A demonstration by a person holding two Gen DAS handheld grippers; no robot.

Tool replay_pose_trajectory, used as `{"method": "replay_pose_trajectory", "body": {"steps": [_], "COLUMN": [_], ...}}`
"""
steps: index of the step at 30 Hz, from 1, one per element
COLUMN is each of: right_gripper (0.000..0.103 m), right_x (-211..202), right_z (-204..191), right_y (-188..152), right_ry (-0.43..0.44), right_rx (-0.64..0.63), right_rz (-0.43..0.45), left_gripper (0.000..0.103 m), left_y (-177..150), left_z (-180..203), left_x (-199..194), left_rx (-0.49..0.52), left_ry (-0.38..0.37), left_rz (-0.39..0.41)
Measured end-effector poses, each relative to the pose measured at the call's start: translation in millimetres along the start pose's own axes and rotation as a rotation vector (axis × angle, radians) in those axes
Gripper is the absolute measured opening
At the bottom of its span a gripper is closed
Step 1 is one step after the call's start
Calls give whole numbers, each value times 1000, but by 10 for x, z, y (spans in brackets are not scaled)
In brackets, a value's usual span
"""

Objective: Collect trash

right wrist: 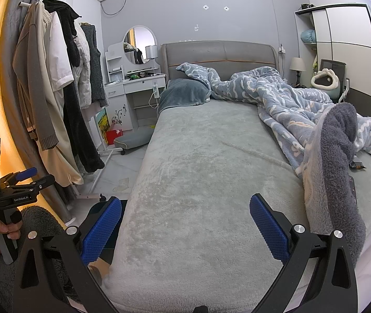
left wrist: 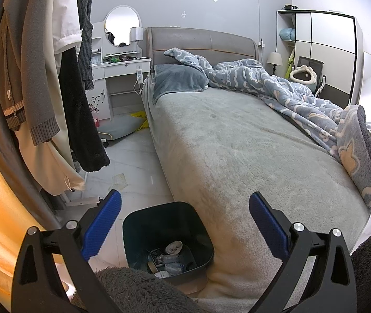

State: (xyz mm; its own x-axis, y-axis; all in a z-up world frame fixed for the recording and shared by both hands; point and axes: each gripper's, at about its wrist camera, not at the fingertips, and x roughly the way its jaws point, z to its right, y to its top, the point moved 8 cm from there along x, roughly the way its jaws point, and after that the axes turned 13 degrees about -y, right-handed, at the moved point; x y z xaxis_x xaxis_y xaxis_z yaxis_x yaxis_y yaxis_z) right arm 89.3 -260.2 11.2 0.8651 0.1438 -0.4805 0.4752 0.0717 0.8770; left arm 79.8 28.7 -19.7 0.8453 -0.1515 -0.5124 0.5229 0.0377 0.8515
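A dark bin (left wrist: 133, 230) stands on the floor at the bed's near left corner; crumpled wrappers and tissue (left wrist: 168, 259) lie in it. My left gripper (left wrist: 184, 224) is open and empty, above the bin. It also shows in the right wrist view (right wrist: 16, 180), held in a hand at the far left. My right gripper (right wrist: 185, 224) is open and empty, over the foot of the grey bed (right wrist: 198, 169). A crumpled scrap (left wrist: 119, 180) lies on the floor beside the bed; it also shows in the right wrist view (right wrist: 122, 184). A small dark wrapper (right wrist: 357, 165) lies on the bed at the right.
A blue patterned blanket (right wrist: 289, 104) is heaped on the bed's right side. Coats hang on a rack (left wrist: 42, 78) at the left. A white vanity desk (left wrist: 122, 78) stands by the headboard, with a grey cushion (left wrist: 119, 127) and yellow bag (left wrist: 139, 116) on the floor. A wardrobe (left wrist: 323, 52) is at far right.
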Motion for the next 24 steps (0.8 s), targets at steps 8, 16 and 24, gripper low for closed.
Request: {"method": "replay_pose_trajectory", "body": {"steps": [8, 16, 24], "right_gripper": [100, 100, 100], "right_x": [-2, 1, 2], "right_z": [-1, 3, 5], "right_y": [0, 7, 4], "right_ry": [0, 0, 0], "right_rx": [1, 0, 1], "right_rz": [0, 0, -1], "left_gripper": [100, 100, 100], "left_y": [3, 4, -21], "left_z": [-1, -4, -37], "left_x": [1, 2, -7], "left_rx": [-1, -1, -13], "left_ry": [1, 1, 8], "left_rz": [0, -1, -4]}}
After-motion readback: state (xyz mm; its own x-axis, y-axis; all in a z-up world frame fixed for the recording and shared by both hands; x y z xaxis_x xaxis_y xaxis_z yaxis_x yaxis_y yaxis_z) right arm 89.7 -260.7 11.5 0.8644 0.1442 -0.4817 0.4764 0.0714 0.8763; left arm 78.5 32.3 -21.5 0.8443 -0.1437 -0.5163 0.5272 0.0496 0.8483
